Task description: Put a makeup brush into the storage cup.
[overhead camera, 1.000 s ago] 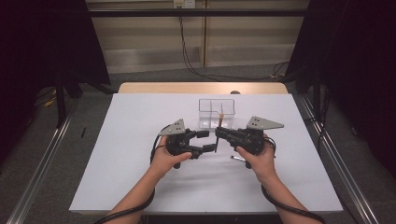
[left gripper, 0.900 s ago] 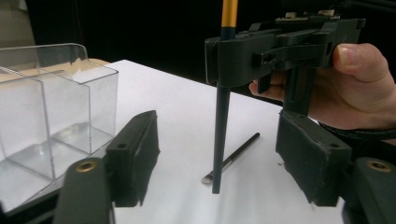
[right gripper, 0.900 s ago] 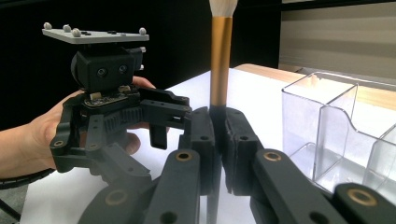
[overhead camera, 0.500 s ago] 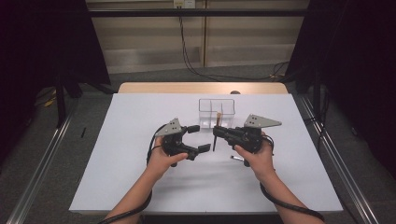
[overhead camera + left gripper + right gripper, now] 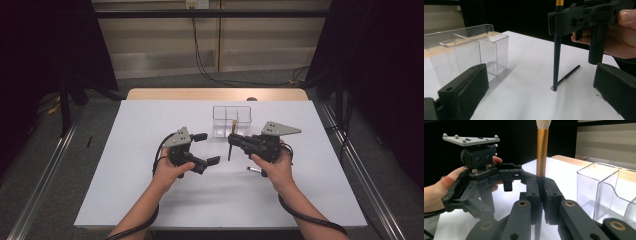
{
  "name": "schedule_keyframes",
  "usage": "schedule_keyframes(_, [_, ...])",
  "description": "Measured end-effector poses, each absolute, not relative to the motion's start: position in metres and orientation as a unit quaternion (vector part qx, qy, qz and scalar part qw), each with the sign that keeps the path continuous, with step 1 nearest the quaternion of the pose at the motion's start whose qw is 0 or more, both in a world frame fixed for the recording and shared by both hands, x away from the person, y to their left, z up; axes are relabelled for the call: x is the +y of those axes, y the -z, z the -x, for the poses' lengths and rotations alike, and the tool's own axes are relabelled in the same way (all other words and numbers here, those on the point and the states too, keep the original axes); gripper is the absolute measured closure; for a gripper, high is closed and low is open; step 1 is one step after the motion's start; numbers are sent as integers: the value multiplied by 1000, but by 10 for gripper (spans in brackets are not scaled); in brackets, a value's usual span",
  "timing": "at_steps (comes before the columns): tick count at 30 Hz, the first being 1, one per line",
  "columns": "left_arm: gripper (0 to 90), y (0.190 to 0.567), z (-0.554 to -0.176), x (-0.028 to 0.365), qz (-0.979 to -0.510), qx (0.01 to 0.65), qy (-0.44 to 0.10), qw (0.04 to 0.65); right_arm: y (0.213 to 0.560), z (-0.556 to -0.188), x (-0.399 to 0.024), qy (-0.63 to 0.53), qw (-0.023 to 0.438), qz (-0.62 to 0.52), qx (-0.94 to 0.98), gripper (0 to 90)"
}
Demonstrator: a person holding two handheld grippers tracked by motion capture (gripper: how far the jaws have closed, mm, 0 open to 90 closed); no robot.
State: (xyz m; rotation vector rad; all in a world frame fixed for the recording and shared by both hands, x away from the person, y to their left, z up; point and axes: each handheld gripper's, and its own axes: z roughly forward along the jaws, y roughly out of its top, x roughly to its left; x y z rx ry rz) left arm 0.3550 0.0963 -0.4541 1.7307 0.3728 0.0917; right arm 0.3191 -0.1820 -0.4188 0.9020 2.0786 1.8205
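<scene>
A makeup brush (image 5: 229, 151) with a dark handle, gold ferrule (image 5: 541, 152) and pale bristles stands upright, its handle end on the white table. My right gripper (image 5: 233, 141) is shut on its handle, just below the ferrule. My left gripper (image 5: 207, 148) is to the brush's left; its jaws have just been opening and now stand wide with nothing between them. In the left gripper view the brush handle (image 5: 556, 62) rises a little ahead of the open jaws, with the right gripper (image 5: 557, 21) clamped on it. A thin dark stick (image 5: 569, 75) lies flat beside it.
A clear plastic organiser (image 5: 231, 120) with open compartments stands just behind the grippers, also as the organiser (image 5: 466, 50) and the organiser (image 5: 604, 190). The white table sheet (image 5: 150, 200) ends at a wooden strip (image 5: 215, 94) at the back. Metal rails run along both sides.
My left gripper opened, came off the brush and drew back to the left. The right gripper has kept still with the brush upright in it.
</scene>
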Motion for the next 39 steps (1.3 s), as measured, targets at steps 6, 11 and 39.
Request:
schedule_keyframes(6, [0,452,-355,102,-763,153,-52,626,418,-320,-185,-620,119,-306,712,848])
schedule_keyframes(11, [0,452,-353,109,-772,146,-60,616,418,-323,-185,-621,120,-308,711,848])
schedule_keyframes(39, [0,444,-345,159,-766,168,-80,616,414,-344,-183,-613,129,-317,712,848])
